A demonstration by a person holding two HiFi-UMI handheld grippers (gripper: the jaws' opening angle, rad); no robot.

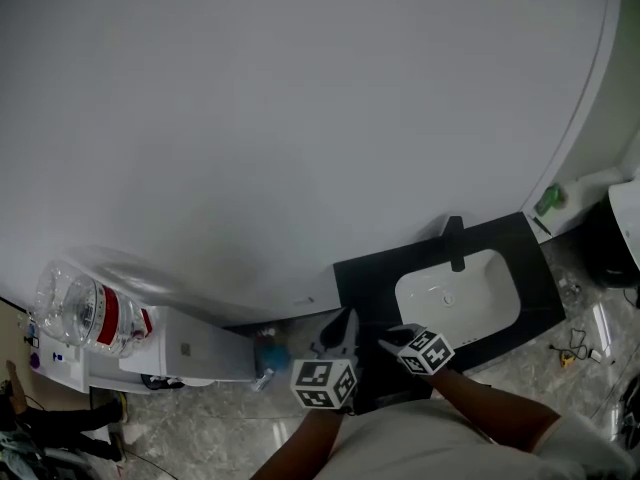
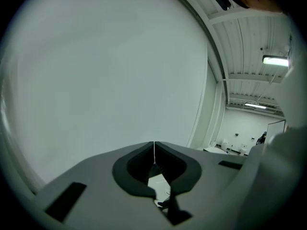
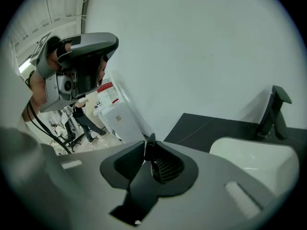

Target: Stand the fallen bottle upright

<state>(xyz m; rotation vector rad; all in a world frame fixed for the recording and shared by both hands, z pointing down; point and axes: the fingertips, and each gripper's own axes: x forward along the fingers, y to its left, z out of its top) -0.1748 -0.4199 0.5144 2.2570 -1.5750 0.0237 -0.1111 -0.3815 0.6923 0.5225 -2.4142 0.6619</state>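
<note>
Room: we are looking down at a plain white wall (image 1: 300, 118) filling most of the head view, with pale stone floor (image 1: 230, 428) along the bottom edge.
Tabletop: we are seeing a black tabletop (image 1: 370, 278) right of centre, set against the wall, carrying a white basin (image 1: 460, 293) with a black tap (image 1: 456, 243) at its back edge.
Lower left: a white water dispenser (image 1: 190, 348) is standing on the floor with a large clear jug (image 1: 90, 313) at its outer end; something small and blue (image 1: 270, 353) is lying on the floor between the dispenser and the tabletop.
Bottle: we are making out only a small green thing (image 1: 548, 200) that may be it, sitting by a white ledge (image 1: 585, 183) at the right edge of the frame, past the tabletop's far right corner and well apart from both claws; it is too small for us to tell whether it is upright or lying.
Left claw (image 2: 154, 150): we are holding it clenched, tips meeting in a thin line, with nothing between them, facing the wall.
Right claw (image 3: 149, 143): we are holding it slightly parted and empty, above the tabletop's near left part, with the basin at the lower right of its view.
</note>
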